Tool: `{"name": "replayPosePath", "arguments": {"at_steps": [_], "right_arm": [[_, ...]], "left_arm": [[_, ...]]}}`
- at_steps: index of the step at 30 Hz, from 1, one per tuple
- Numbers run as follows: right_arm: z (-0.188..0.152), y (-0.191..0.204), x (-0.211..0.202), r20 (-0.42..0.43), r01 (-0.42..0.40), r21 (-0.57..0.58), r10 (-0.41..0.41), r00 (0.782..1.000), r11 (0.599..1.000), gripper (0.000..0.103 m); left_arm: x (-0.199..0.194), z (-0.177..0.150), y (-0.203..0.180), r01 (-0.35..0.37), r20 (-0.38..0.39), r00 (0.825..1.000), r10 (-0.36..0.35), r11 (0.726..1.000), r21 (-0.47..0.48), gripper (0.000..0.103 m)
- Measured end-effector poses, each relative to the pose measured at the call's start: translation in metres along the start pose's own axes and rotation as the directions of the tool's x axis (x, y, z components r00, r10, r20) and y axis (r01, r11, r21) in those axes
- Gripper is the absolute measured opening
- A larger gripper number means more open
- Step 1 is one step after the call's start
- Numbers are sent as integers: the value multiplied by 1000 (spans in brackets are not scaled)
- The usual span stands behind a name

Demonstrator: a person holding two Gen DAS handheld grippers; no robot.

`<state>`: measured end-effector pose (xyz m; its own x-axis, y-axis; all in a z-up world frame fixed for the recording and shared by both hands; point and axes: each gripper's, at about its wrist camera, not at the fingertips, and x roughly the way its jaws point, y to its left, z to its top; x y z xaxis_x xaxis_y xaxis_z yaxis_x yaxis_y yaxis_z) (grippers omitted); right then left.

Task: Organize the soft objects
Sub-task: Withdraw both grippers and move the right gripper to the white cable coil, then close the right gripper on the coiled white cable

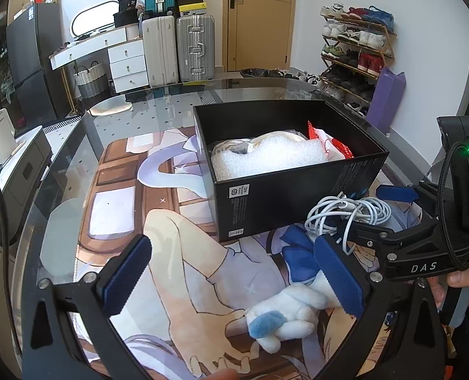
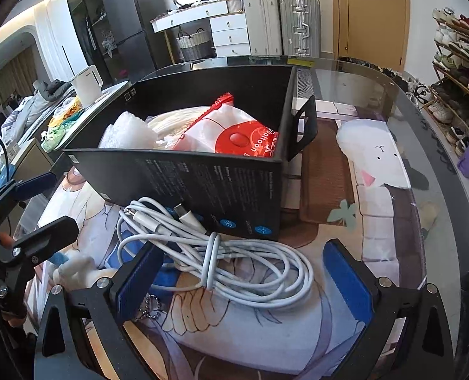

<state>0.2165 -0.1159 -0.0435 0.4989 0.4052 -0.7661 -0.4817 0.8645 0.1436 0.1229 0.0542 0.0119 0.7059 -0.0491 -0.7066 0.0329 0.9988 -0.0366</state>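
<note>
A black box (image 1: pixel 294 190) stands on the printed mat; it also shows in the right wrist view (image 2: pixel 209 183). Inside lie white foam wrap (image 1: pixel 266 158) and a red-and-white packet (image 2: pixel 234 133). A coiled white cable (image 2: pixel 228 253) lies on the mat in front of the box, between the jaws of my open right gripper (image 2: pixel 244 275). A white and blue plush toy (image 1: pixel 285 316) lies on the mat between the jaws of my open left gripper (image 1: pixel 234 278), close to its right finger. The right gripper (image 1: pixel 370 218) shows in the left wrist view over the cable (image 1: pixel 348 215).
The glass table (image 2: pixel 440 190) carries a printed mat (image 1: pixel 171 253). Beyond it stand suitcases (image 1: pixel 177 50), a white drawer unit (image 1: pixel 126 63), a shoe rack (image 1: pixel 354 50) and a door. A side cabinet with a white kettle (image 2: pixel 87 84) stands at the left.
</note>
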Motion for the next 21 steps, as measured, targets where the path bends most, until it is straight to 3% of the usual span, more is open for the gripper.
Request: {"name": "replayPosePath", "arguments": {"at_steps": [2, 7, 11, 16, 21], "right_arm": [[-1, -2, -1, 4, -4, 5, 4, 1000, 1000, 101], [-2, -8, -7, 19, -51, 10, 51, 999, 999, 77], [-4, -8, -12, 28, -70, -7, 70, 997, 998, 66], [-6, -4, -21, 26, -100, -42, 101, 995, 994, 36], [-8, -2, -26, -3, -111, -76, 111, 994, 991, 32]], "left_arm": [[0, 0, 0, 0, 0, 1000, 0, 1000, 1, 103], [0, 0, 0, 0, -1, 1000, 0, 1000, 0, 103], [0, 0, 0, 0, -1, 1000, 0, 1000, 2, 103], [0, 0, -1, 0, -3, 1000, 0, 1000, 2, 103], [-1, 1, 0, 1, -2, 1000, -1, 1000, 6, 103]]}}
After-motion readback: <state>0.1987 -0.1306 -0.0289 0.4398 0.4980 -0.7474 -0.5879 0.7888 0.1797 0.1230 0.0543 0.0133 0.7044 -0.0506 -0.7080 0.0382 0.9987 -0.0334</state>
